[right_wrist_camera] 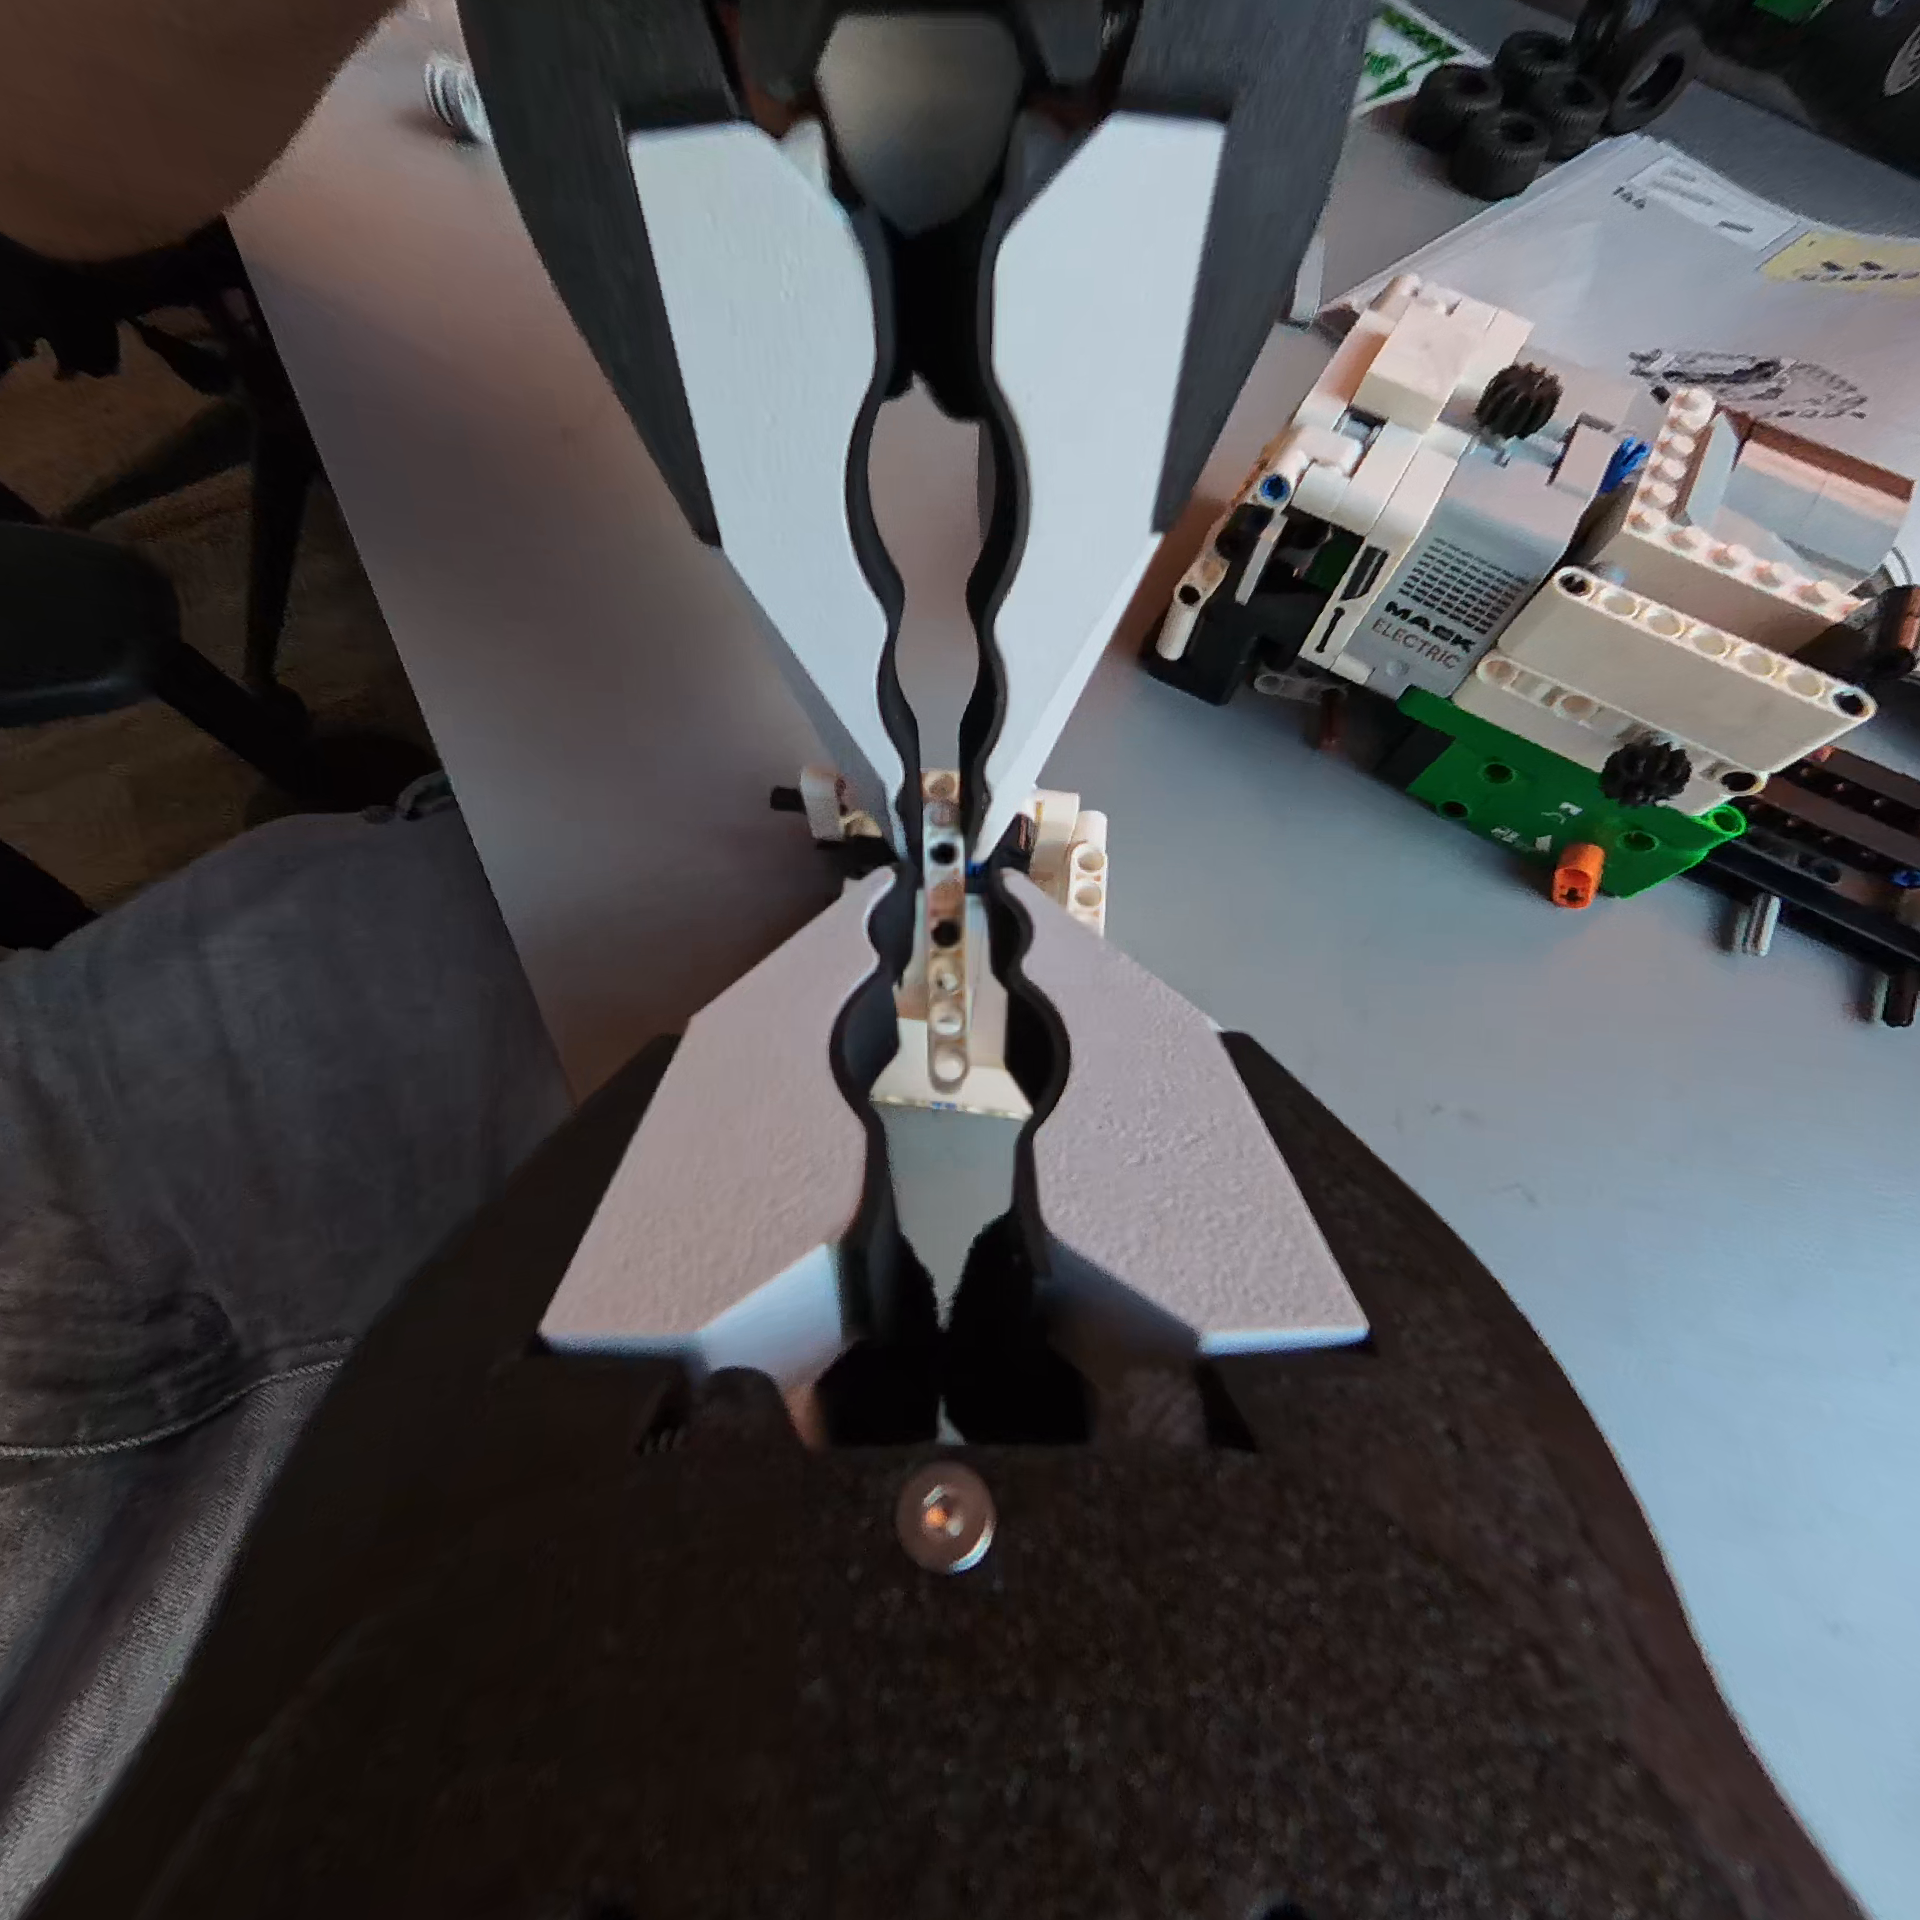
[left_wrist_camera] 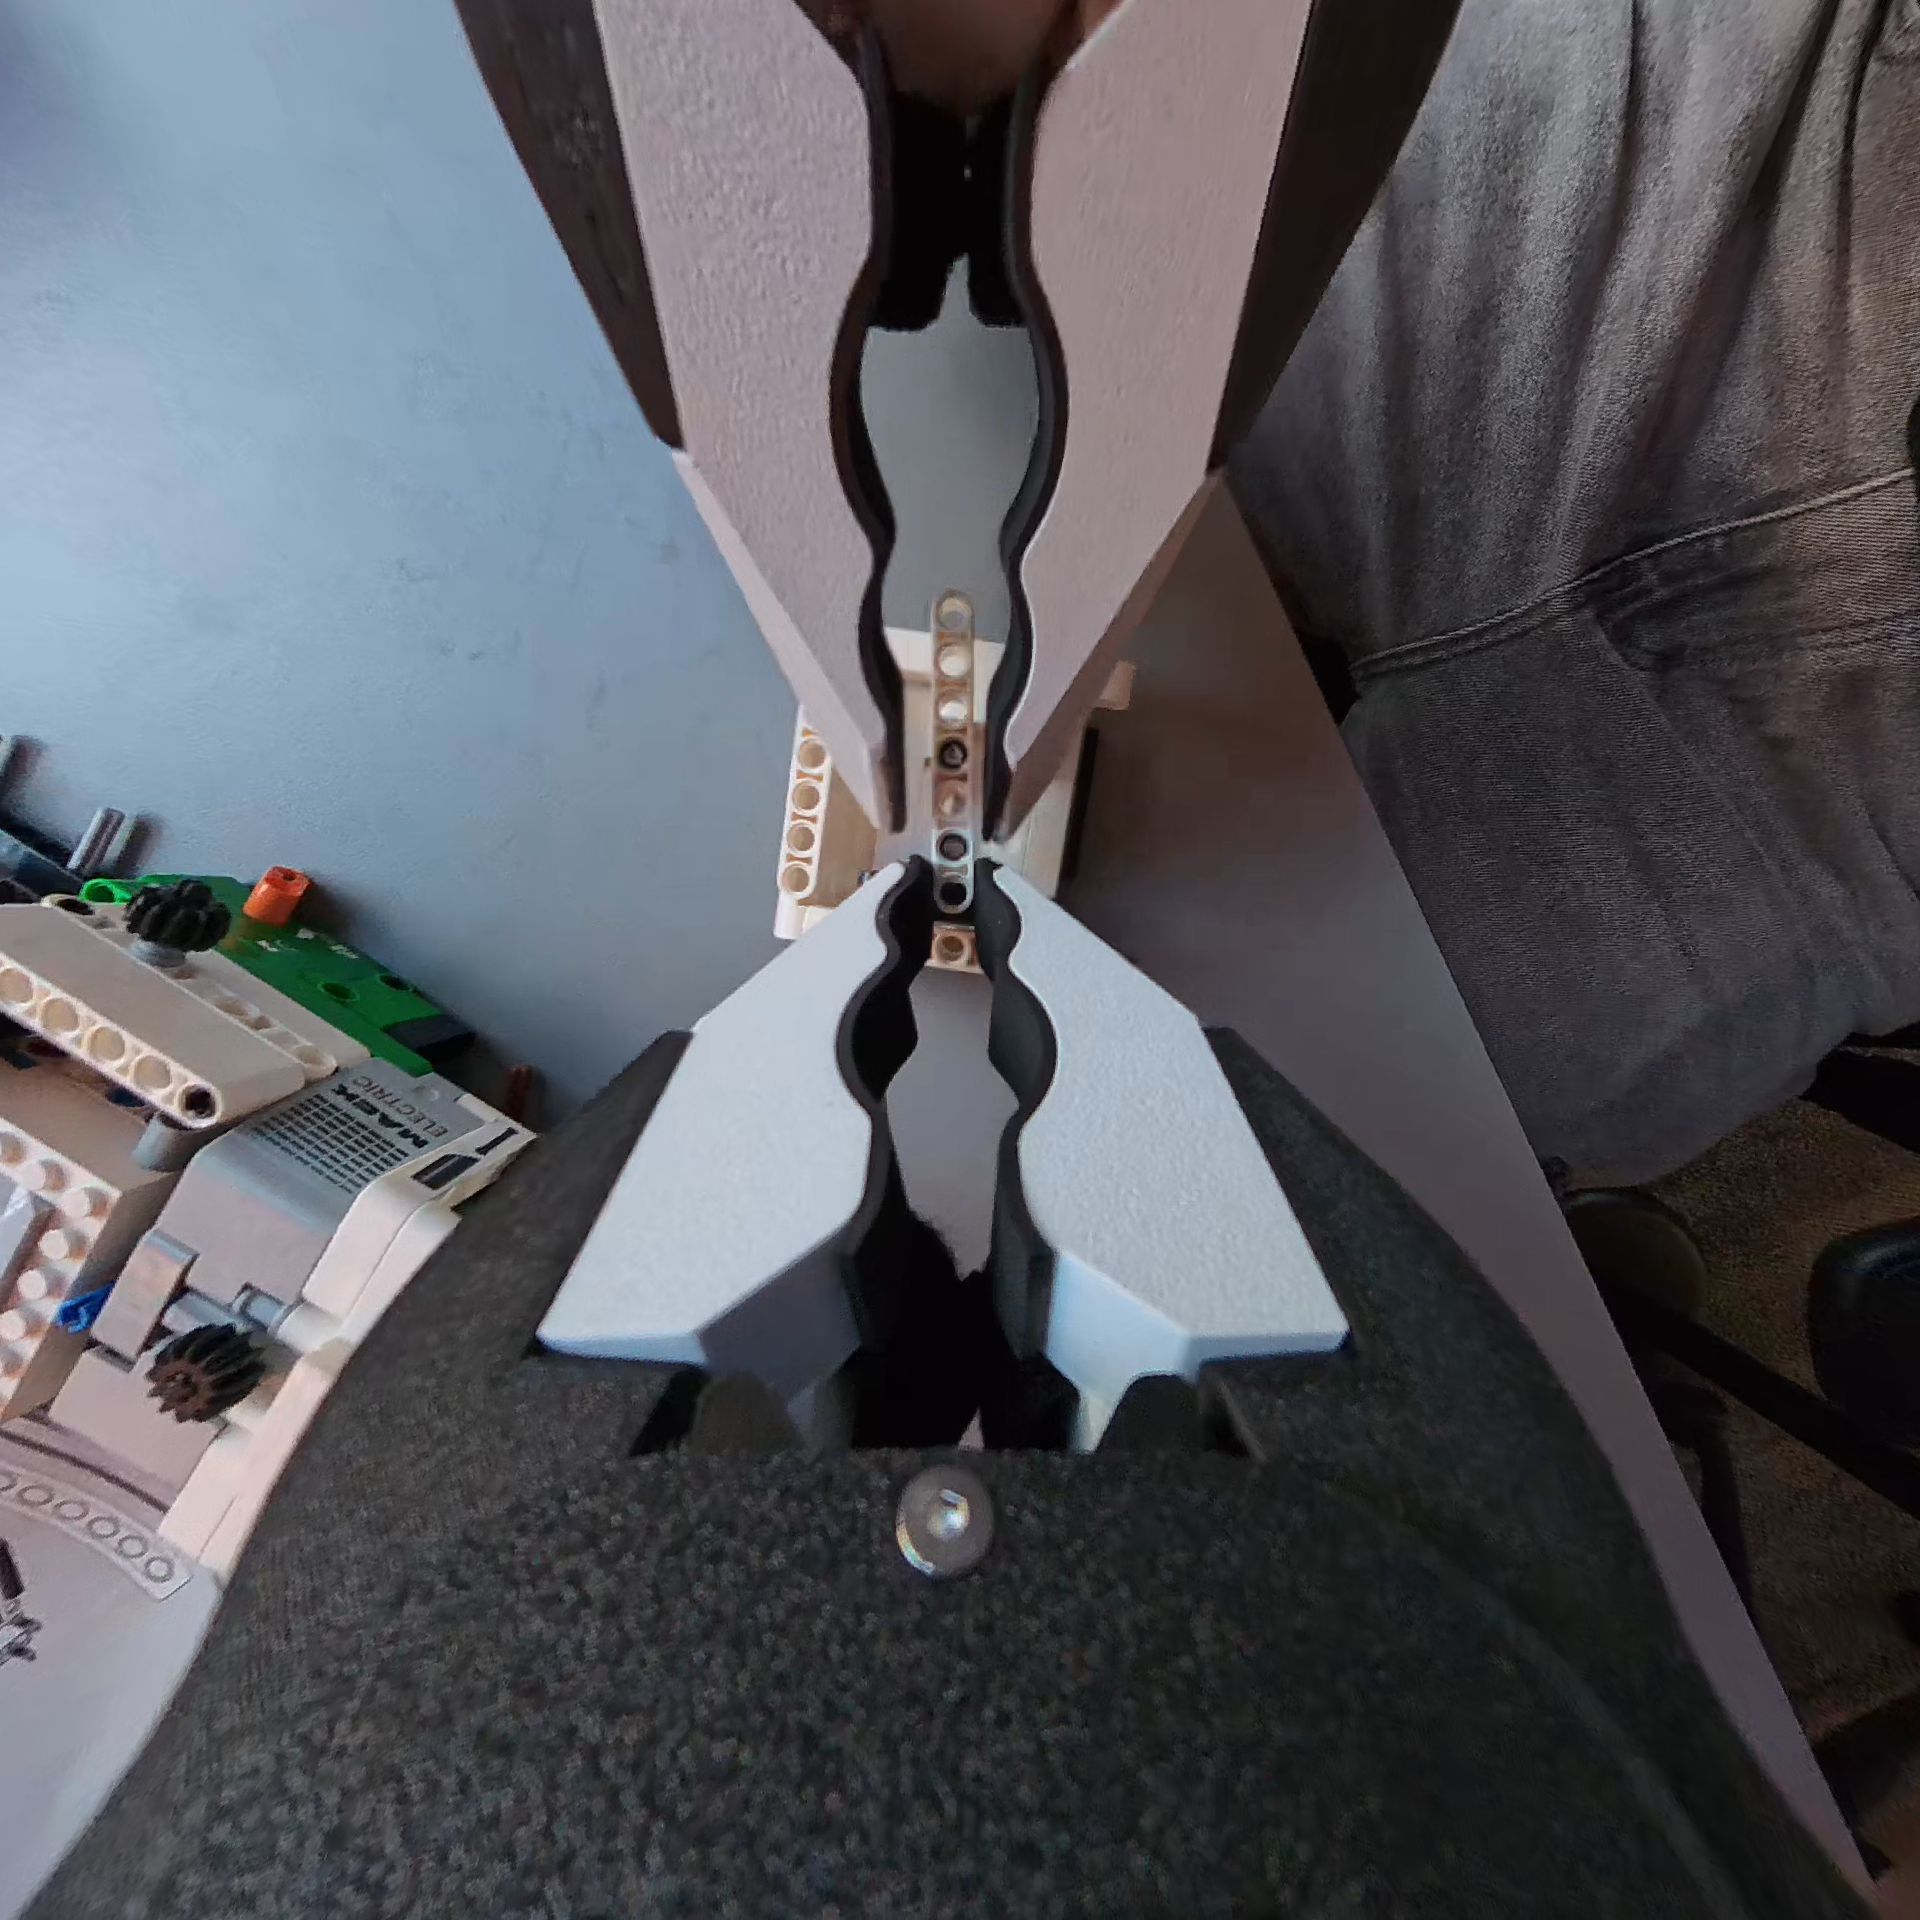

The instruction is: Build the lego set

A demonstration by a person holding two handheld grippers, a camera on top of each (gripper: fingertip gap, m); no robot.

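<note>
A small white lego sub-assembly is held just above the table edge between my two grippers, which meet tip to tip. A pale beam with holes runs along its middle. My left gripper is shut on the near end of that beam. My right gripper comes from the opposite side. In the right wrist view my right gripper is shut around the beam, with white parts sticking out beside the tips. The left gripper meets it from above.
A partly built white, grey and green truck lies on the white table, also in the left wrist view. Black tyres and an instruction booklet lie behind it. A person's leg in grey trousers is beside the table edge. My left and right fingertips are right by each other.
</note>
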